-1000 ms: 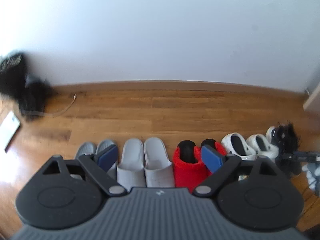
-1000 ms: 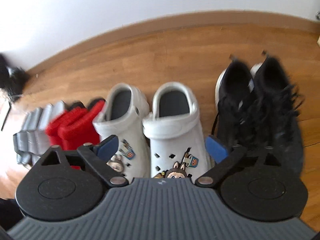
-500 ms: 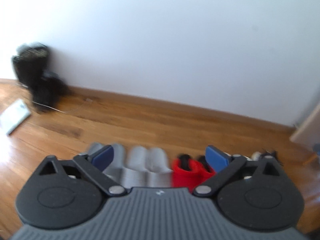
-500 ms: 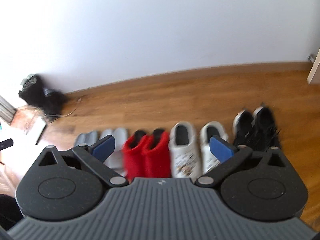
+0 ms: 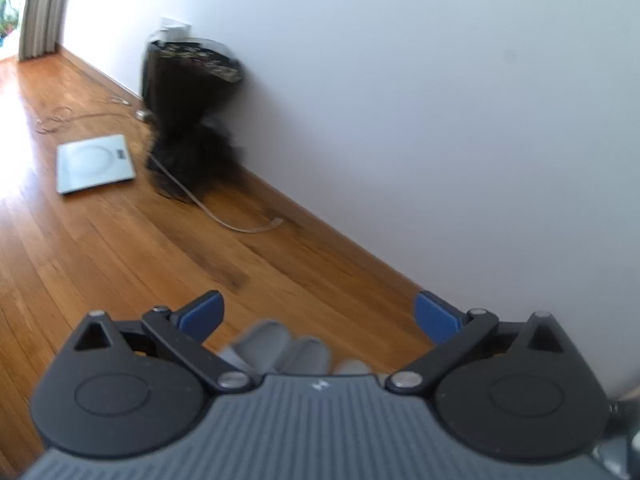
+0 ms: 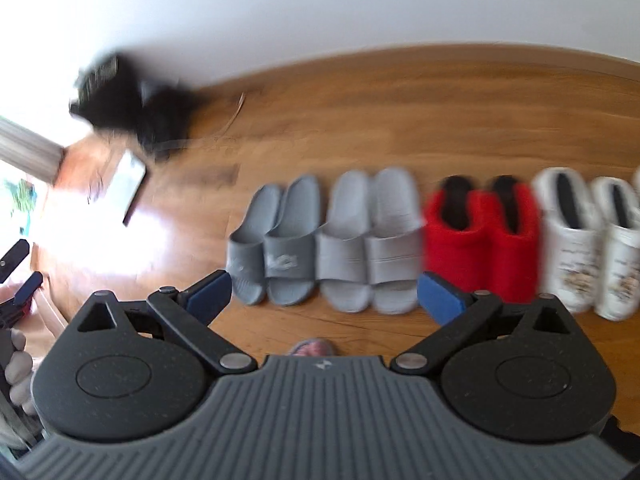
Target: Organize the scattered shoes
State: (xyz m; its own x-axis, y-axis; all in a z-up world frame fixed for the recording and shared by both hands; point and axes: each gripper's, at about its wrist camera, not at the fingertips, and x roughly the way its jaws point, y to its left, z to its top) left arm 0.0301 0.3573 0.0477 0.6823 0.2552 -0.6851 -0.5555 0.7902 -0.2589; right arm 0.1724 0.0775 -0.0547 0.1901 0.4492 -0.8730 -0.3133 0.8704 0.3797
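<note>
In the right wrist view the shoes stand in a row on the wood floor: dark grey slides [image 6: 276, 240], light grey slides [image 6: 370, 240], red slippers [image 6: 480, 236] and white clogs [image 6: 588, 240]. My right gripper [image 6: 323, 294] is open and empty, held above and in front of the row. My left gripper [image 5: 318, 314] is open and empty, held high and tilted. Only the grey slides' tips [image 5: 280, 350] show between its fingers.
A black bag [image 5: 188, 92] with a trailing cable leans on the white wall at the left. A grey bathroom scale [image 5: 94, 162] lies on the floor beside it. The scale [image 6: 132, 180] and bag [image 6: 128, 100] also show in the right wrist view. A curtain [image 5: 44, 4] hangs far left.
Both grippers have lifted back and swung left from the shoe row. The left view now shows the bag and scale; the right view lost the black sneakers. Both stayed open.
</note>
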